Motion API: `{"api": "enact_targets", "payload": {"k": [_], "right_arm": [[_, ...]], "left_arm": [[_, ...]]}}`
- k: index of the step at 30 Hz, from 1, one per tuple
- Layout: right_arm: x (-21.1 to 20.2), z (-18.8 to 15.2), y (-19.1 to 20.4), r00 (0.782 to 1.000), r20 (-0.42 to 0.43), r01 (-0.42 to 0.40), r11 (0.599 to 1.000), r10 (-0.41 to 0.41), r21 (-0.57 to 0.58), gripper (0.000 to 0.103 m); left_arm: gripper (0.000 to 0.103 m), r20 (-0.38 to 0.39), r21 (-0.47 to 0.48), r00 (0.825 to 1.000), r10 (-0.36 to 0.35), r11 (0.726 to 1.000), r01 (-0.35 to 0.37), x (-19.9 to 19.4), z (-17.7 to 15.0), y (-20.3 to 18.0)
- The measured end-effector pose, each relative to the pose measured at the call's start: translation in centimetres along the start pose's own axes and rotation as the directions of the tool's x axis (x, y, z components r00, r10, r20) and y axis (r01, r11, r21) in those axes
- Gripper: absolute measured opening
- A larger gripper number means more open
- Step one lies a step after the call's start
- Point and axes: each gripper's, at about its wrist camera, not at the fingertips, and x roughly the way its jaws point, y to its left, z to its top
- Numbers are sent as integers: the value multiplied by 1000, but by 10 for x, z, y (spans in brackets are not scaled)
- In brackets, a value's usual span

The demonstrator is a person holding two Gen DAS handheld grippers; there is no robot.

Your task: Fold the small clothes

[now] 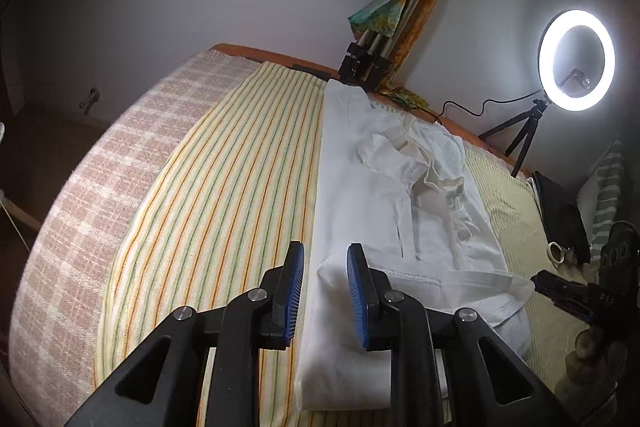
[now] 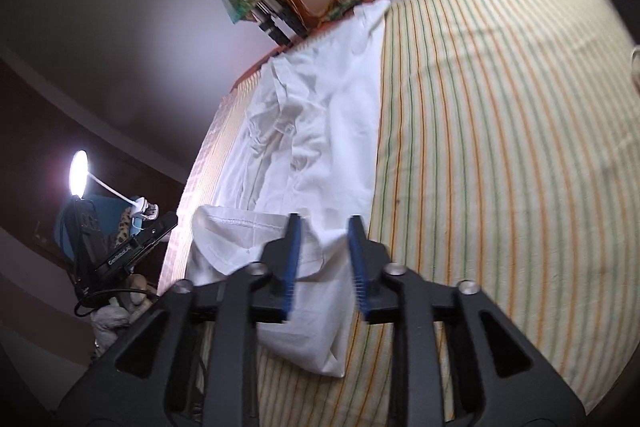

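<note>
Between my left hand-held gripper [image 1: 325,291] fingers, parted and empty: folded edge of white garment [image 1: 380,195], laid lengthwise on the striped bed cover [image 1: 224,179] for folding. Right hand-held gripper [image 2: 325,259]: likewise apart, over the near hem.

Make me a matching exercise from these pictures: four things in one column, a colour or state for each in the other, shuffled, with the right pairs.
Things:
1. white garment
2. ring light
3. striped sheet
4. left gripper

Colours or states:
A. yellow with green and orange lines
B. lit, on a small tripod by the wall
C. fingers apart, nothing pinched
D. partly folded, crumpled in the middle

Pairs: 1-D, 2-B, 3-A, 4-C
</note>
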Motion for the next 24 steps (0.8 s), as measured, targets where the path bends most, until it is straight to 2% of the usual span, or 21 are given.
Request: {"api": "enact_targets", "payload": {"k": [4,7,11,16,19,24], "right_arm": [[-12,-7,4,1000,4,-31,999,31,-32,34],[-10,-16,9,998,-53,-34,996,30,-82,34],[8,-25,19,989,-145,-34,988,13,-148,20],[34,-25,22,976,-217,-15,977,-32,-211,20],[46,-11,16,979,-203,-9,982,-30,-189,20],[43,20,10,992,-82,73,976,-92,-207,20]], "left_arm": [[19,-18,31,1000,-21,999,22,-9,-15,-4],[17,-68,77,997,-32,996,38,-3,-27,-10],[15,-125,100,991,-51,993,64,11,-37,-16],[15,-182,88,980,-79,992,96,33,-38,-20],[15,-167,57,982,-85,994,96,45,-27,-19],[15,-103,27,994,-23,999,25,61,-1,-13]]}}
